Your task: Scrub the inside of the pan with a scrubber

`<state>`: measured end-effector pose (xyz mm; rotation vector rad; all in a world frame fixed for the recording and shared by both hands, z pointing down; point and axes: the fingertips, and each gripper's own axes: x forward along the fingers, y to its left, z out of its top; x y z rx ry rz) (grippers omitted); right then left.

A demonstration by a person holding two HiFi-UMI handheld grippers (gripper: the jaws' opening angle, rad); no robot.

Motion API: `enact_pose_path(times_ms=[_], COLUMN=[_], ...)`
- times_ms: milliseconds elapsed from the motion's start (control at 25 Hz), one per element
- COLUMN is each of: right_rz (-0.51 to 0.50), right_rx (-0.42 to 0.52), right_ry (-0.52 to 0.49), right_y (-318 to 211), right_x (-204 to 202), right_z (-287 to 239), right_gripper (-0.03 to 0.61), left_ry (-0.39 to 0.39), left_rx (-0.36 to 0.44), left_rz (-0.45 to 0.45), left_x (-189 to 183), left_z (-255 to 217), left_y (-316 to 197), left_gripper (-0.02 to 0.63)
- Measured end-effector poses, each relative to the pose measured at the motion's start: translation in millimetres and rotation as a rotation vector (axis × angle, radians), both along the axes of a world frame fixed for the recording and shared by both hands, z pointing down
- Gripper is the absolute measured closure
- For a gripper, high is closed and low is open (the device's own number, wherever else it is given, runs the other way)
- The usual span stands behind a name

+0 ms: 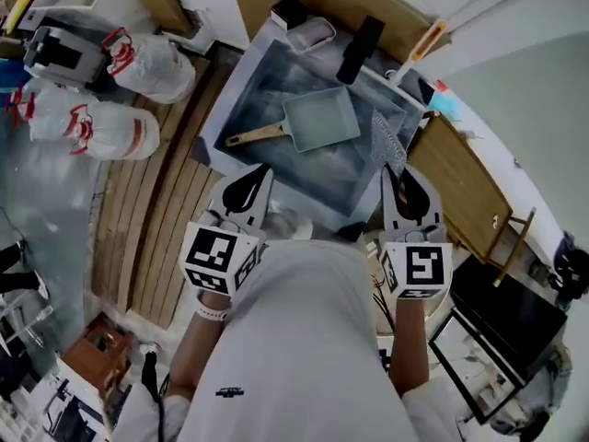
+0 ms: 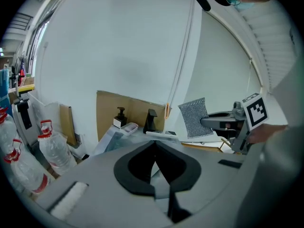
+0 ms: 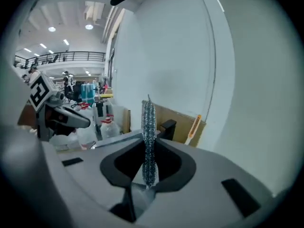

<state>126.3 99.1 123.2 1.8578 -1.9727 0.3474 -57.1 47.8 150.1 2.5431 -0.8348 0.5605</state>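
Note:
A square grey pan (image 1: 319,120) with a wooden handle (image 1: 257,135) lies flat in the steel sink (image 1: 241,93). Both grippers hover at the sink's near rim, apart from the pan. My right gripper (image 1: 393,171) is shut on a silver mesh scrubber (image 1: 387,140), which sticks up edge-on between its jaws in the right gripper view (image 3: 148,136). The left gripper view shows that scrubber (image 2: 194,118) flat-on to its right. My left gripper (image 1: 261,172) has its jaws closed tip to tip on nothing (image 2: 154,146).
A soap dispenser (image 1: 288,8), a soap dish (image 1: 311,33), a black faucet (image 1: 360,50) and an orange-handled brush (image 1: 420,50) line the sink's far side. Water bottles (image 1: 144,64) stand to the left. A wooden table (image 1: 467,189) is at the right, slatted boards (image 1: 164,212) underfoot.

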Motion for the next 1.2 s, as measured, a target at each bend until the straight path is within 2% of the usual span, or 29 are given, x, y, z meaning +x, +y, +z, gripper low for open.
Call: enact_pose_path(times_ms=[320, 920, 1200], right_rz=[0.148, 0.177, 0.177], right_rx=[0.064, 0.109, 0.101], right_ry=[-0.081, -0.096, -0.128], right_y=[25, 38, 45], right_x=[1, -10, -20], right_z=[-9, -21, -19], right_gripper=[0.525, 0.525, 0.525], left_ry=[0.031, 0.046, 0.042], left_rx=[0.037, 0.073, 0.072], left_rz=[0.025, 0.057, 0.077], left_x=[-4, -6, -6], left_z=[-16, -27, -26], left_y=[0, 9, 15], left_gripper=[0.609, 0.609, 0.609])
